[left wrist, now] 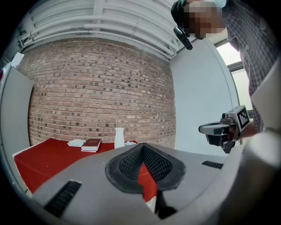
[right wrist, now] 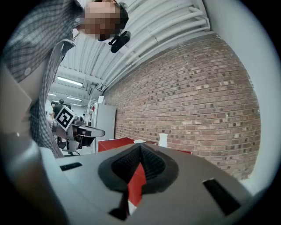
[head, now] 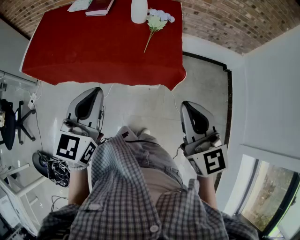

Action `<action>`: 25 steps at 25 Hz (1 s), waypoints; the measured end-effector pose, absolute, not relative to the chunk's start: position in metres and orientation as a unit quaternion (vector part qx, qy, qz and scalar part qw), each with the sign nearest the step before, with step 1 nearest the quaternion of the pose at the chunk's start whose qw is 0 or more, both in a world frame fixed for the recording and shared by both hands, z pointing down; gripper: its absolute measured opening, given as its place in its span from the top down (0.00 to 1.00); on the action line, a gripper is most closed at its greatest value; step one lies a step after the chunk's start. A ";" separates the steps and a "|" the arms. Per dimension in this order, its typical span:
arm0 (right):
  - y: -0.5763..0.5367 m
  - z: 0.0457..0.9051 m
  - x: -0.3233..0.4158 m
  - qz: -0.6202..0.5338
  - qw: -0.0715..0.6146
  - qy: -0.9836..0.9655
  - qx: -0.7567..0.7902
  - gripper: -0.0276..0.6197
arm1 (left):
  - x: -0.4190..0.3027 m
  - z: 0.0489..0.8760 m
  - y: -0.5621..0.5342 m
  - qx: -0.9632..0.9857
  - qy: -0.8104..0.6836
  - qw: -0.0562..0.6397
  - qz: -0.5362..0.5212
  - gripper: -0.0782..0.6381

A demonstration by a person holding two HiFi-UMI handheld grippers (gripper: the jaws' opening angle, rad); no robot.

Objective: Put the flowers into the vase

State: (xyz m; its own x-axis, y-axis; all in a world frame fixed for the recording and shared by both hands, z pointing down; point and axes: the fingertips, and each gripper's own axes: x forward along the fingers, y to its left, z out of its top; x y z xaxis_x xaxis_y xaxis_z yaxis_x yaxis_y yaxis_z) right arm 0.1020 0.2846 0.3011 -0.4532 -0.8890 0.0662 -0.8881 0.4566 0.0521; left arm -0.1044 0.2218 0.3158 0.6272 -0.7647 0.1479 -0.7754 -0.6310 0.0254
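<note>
Two grippers, left [head: 92,92] and right [head: 188,106], hover with jaws together, holding nothing, while the far flowers [head: 158,19] beside the vase [head: 139,10] look light and crushable, best pinched low on the thin stem [head: 149,41].

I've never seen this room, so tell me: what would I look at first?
The big red table at the top of the head view jumps out, with a white vase and a bunch of flowers lying beside it at its far edge. Nearer, the left gripper and right gripper are held over the pale floor, both shut and empty.
</note>
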 end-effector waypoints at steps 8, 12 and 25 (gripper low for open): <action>0.285 0.299 0.102 -0.007 0.034 -0.854 0.519 0.95 | -0.102 0.315 0.224 0.902 -0.426 0.042 0.055 0.88; 0.285 0.300 0.106 -0.005 0.033 -0.854 0.520 0.95 | -0.099 0.315 0.227 0.901 -0.428 0.042 0.054 0.88; 0.293 0.291 0.128 -0.008 0.010 -0.844 0.536 0.95 | -0.081 0.311 0.233 0.905 -0.422 0.036 0.053 0.88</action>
State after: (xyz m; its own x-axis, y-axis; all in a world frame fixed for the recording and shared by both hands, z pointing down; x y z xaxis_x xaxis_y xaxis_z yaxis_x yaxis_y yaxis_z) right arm 0.1277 0.2926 0.2911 -0.4245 -0.9054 0.0084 -0.9051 0.4246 0.0242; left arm -0.0805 0.2335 0.3114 0.6388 -0.7590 0.1257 -0.7666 -0.6419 0.0202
